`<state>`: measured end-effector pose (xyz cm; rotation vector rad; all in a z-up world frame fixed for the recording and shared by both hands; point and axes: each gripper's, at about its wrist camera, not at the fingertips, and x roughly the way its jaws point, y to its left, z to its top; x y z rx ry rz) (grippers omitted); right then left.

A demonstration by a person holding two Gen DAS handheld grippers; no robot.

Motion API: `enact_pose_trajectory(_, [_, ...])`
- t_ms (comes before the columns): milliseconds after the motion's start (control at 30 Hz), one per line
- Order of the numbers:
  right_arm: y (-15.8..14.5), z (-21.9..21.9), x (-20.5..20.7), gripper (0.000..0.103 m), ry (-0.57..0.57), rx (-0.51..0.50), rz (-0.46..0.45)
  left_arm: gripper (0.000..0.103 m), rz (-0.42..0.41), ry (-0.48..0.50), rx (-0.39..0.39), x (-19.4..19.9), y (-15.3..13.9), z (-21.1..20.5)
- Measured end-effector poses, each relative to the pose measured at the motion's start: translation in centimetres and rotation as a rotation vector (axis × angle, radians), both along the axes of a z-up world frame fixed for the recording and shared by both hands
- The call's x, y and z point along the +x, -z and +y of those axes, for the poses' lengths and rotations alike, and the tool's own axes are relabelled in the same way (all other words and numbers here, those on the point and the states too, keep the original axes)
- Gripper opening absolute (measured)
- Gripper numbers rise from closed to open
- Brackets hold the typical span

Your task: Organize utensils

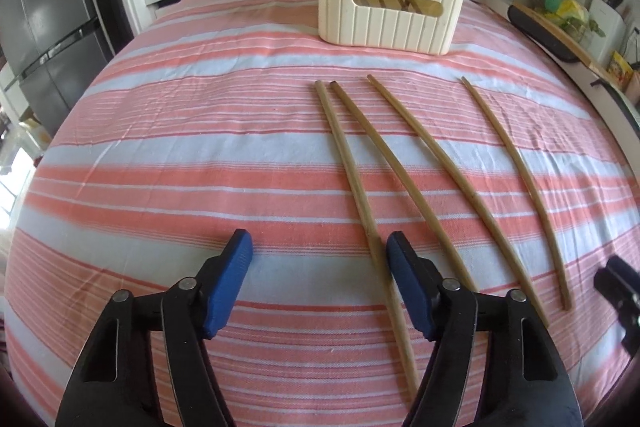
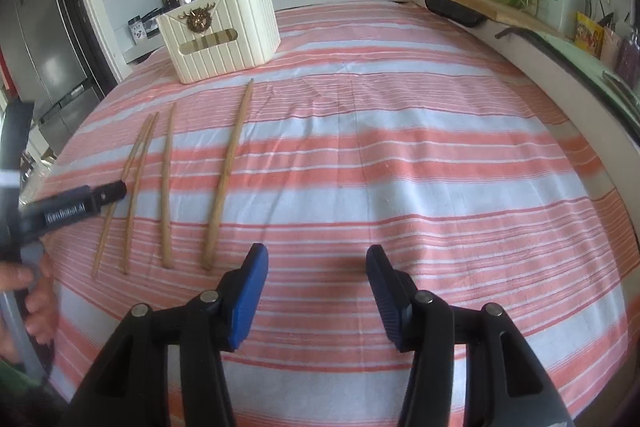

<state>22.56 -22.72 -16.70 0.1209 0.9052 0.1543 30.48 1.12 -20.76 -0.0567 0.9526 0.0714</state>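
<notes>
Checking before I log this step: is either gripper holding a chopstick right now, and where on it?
Nothing is held. The left gripper and right gripper are both open and empty; all four chopsticks lie on the striped cloth.

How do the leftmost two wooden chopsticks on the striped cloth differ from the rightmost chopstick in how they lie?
The leftmost two wooden chopsticks lie as a pair, far tips almost meeting and spreading nearer the camera; the rightmost wooden chopstick lies alone, clearly apart from its neighbour. The pair sits directly before the open left gripper, the leftmost stick running between its jaws; the single one is off to the side. All rest flat on the pink-and-white striped cloth.
</notes>
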Motion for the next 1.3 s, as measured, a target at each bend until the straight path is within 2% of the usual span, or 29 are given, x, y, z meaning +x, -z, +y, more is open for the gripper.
enact_pose_trajectory(67, [-0.7,0.9,1.3,0.052,-0.015,0.011,-0.015,0.056,-0.004,0.009,0.002,-0.3,-0.1,0.2])
enact_pose_trajectory(100, [-0.9,1.7,2.0,0.052,-0.037,-0.010,-0.026,0.053,-0.005,0.016,0.005,-0.4,-0.1,0.2])
enact_pose_trajectory(133, [-1.0,2.8,2.7,0.052,-0.070,-0.032,-0.032,0.045,-0.006,0.026,0.007,-0.6,-0.1,0.3])
enact_pose_trajectory(167, [-0.9,3.8,3.5,0.052,-0.105,-0.051,-0.021,0.037,-0.007,0.037,0.009,-0.7,-0.2,0.2])
enact_pose_trajectory(200, [-0.6,4.7,4.2,0.051,-0.134,-0.066,-0.006,0.033,-0.007,0.048,0.011,-0.9,-0.2,0.2])
enact_pose_trajectory(233, [-0.3,5.6,4.7,0.048,-0.160,-0.076,0.006,0.027,-0.007,0.059,0.016,-1.0,-0.2,0.2])
enact_pose_trajectory(267, [0.0,6.4,5.2,0.039,-0.188,-0.090,0.018,0.023,-0.008,0.068,0.021,-1.2,-0.2,0.3])
enact_pose_trajectory(300, [0.5,7.2,5.5,0.029,-0.212,-0.111,0.028,0.020,-0.010,0.078,0.026,-1.4,-0.2,0.3])
enact_pose_trajectory(333, [0.7,7.7,5.6,0.027,-0.222,-0.139,0.021,0.016,-0.013,0.086,0.033,-1.6,-0.2,0.3])
enact_pose_trajectory(400, [0.7,8.1,5.6,0.012,-0.222,-0.196,-0.003,0.012,-0.018,0.099,0.046,-1.9,-0.2,0.5])
enact_pose_trajectory(433, [0.7,7.8,5.6,0.008,-0.212,-0.194,-0.001,0.010,-0.019,0.099,0.051,-2.1,-0.2,0.5])
enact_pose_trajectory(633, [0.6,4.6,3.1,0.007,-0.131,-0.207,0.011,0.008,-0.015,0.072,0.041,-3.9,-0.3,2.1])
enact_pose_trajectory(867, [0.4,0.9,-3.3,0.007,-0.121,-0.241,0.013,0.008,-0.014,0.109,0.040,-7.0,-0.3,3.6])
enact_pose_trajectory(1000, [0.2,-0.4,-4.8,0.010,-0.088,-0.203,0.019,0.011,-0.008,0.100,0.021,-7.8,-0.5,4.4])
enact_pose_trajectory(1033, [0.2,-0.6,-4.9,0.014,-0.078,-0.188,0.022,0.019,-0.006,0.098,0.010,-7.8,-0.5,4.6])
enact_pose_trajectory(1067, [0.3,-0.7,-4.9,0.028,-0.067,-0.169,0.022,0.036,-0.005,0.097,-0.001,-7.7,-0.5,4.8])
enact_pose_trajectory(1100, [0.3,-0.8,-5.0,0.040,-0.056,-0.148,0.019,0.045,-0.005,0.094,-0.012,-7.7,-0.5,5.1])
enact_pose_trajectory(1133, [0.3,-0.8,-5.0,0.042,-0.048,-0.127,0.015,0.061,-0.004,0.088,-0.024,-7.7,-0.4,5.3])
enact_pose_trajectory(1167, [0.3,-0.8,-4.9,0.043,-0.043,-0.118,0.017,0.065,-0.002,0.082,-0.038,-7.7,-0.4,5.4])
enact_pose_trajectory(1300, [0.1,-0.1,-4.5,0.043,-0.072,-0.128,0.030,0.067,0.009,0.104,-0.044,-7.7,-0.3,5.5])
